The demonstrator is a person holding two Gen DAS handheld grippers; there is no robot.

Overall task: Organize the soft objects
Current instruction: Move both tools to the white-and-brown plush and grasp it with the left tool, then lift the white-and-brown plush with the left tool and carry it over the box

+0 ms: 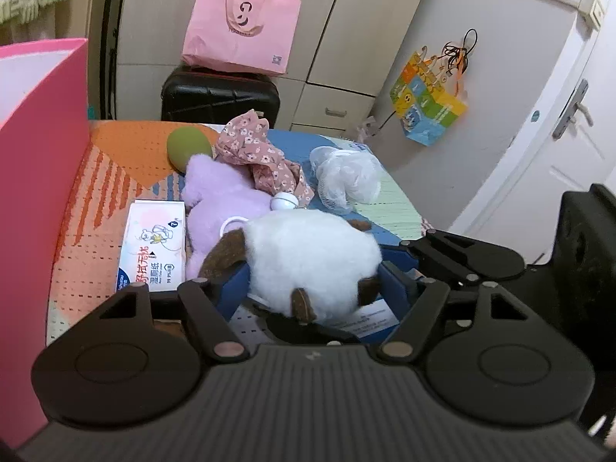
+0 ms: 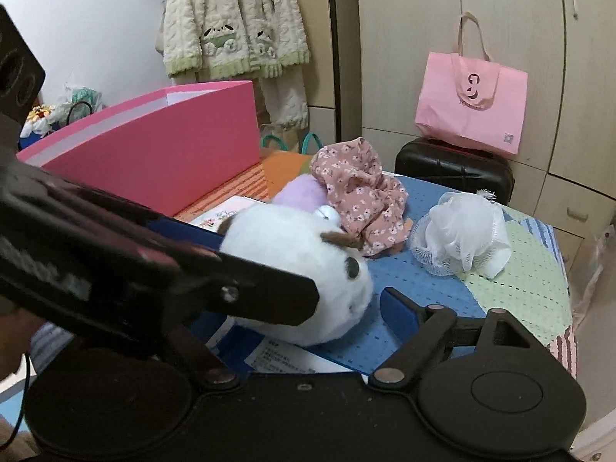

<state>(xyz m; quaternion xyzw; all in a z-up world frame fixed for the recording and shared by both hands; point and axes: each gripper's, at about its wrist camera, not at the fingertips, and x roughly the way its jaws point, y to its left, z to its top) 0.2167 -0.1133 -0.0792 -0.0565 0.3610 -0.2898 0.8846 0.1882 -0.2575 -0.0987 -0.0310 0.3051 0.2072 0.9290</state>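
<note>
**Both grippers crowding the white plush on the mat**

Closest in, the left gripper [image 1: 312, 288] has its blue-padded jaws spread on either side of the white plush toy [image 1: 313, 265], the one with brown ears. The pads sit right at the toy's flanks, though I can't tell if they actually press in. The right gripper [image 2: 346, 308] is also spread: its right finger [image 2: 400, 313] stands just clear of the plush's face, and its left finger is hidden behind the other gripper, which cuts across that view. The plush rests on a blue printed card on the patchwork mat [image 1: 96, 238].

Just left of it lies a wet wipes pack [image 1: 154, 246], and behind it, touching, a lilac plush [image 1: 223, 196]. A pink floral cloth [image 2: 358, 196] is bunched on top of the lilac one, with a green oval thing [image 1: 188, 146] beyond. A white mesh bath pouf [image 2: 462, 238] sits apart to the right.

The pink box [image 2: 161, 158] stands open along the mat's left edge. Farther back, a black suitcase [image 1: 219, 96] carries a pink tote bag [image 1: 242, 30] against the wardrobe.
</note>
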